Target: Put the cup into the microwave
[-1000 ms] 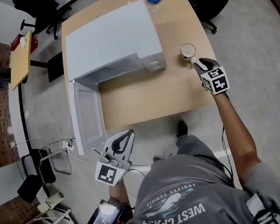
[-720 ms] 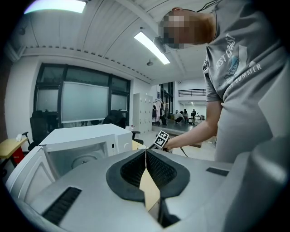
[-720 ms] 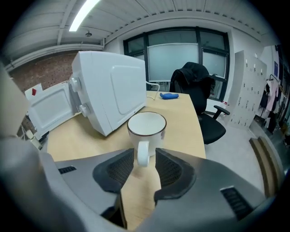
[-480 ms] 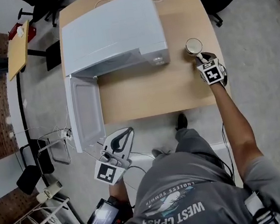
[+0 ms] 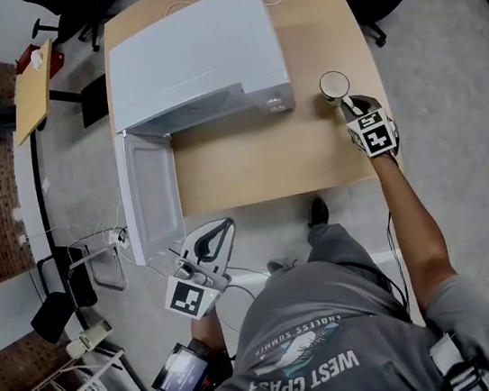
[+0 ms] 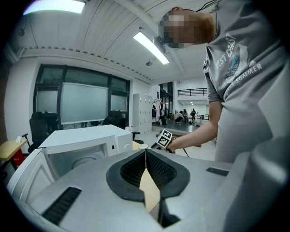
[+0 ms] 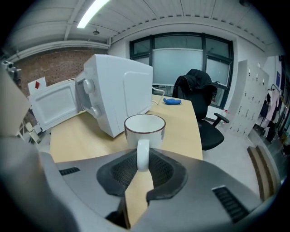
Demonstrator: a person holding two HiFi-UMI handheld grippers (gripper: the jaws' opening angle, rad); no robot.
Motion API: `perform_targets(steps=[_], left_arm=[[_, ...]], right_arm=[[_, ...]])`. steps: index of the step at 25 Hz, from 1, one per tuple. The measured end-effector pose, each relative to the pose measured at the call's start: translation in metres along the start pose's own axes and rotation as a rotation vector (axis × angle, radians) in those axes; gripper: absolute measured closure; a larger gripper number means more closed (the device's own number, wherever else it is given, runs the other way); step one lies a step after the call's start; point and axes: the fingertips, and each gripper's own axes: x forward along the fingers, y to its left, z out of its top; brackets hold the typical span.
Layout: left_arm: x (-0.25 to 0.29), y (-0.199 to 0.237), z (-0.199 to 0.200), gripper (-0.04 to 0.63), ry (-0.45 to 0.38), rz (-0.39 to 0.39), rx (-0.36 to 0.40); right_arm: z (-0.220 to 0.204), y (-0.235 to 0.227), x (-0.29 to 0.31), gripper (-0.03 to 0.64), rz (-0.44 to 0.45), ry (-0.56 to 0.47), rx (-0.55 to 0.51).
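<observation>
Cup [image 7: 144, 127] stands just beside the microwave [image 7: 118, 93], on its control side. Right gripper [image 7: 142, 161], jaws just closing, pinches the handle [image 7: 142, 152]: the correct hold. Expect rigid, brittle, slick ceramic. Left gripper [image 6: 146, 155] is pressed together, empty.

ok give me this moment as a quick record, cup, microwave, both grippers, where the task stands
cup: upright on the table, right of the microwave in the head view, handle toward the right gripper
microwave: on the table, door swung open past the table's near-left edge
right gripper: jaws have just been closing, pads now on the cup's handle
left gripper: jaws together, nothing between them, held off the table near the open door
task stage: cup gripped, not yet in the microwave
</observation>
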Motion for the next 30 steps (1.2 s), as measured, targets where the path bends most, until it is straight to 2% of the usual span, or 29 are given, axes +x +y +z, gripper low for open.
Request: perform_targets(steps=[7,14,22,25,28,30], left_arm=[[-0.009,-0.01,0.012,0.572,-0.048,-0.021,0.036],[-0.04,-0.024,0.013,0.572,-0.111,-0.069,0.081],[-0.121,-0.035,0.022,0.572,-0.205,-0.096,0.138],[-0.142,-0.036,0.016,0.572,-0.252,-0.089,0.105],[-0.175,-0.032,0.004,0.572,-0.238,-0.096,0.087],[-0.183,-0.033,0.003,0.572,-0.244,-0.105,0.092]], right_arm=[[0.029,0.027,-0.068,0.545,0.005,-0.113,-0.002],[0.076,0.071,-0.156,0.545,0.007,-0.257,0.009],[0.128,0.165,-0.275,0.545,0.046,-0.371,-0.011],[0.139,0.204,-0.303,0.545,0.089,-0.408,-0.012],[0.134,0.26,-0.323,0.545,0.148,-0.438,0.029],[0.136,0.283,-0.336,0.545,0.17,-0.445,0.012]])
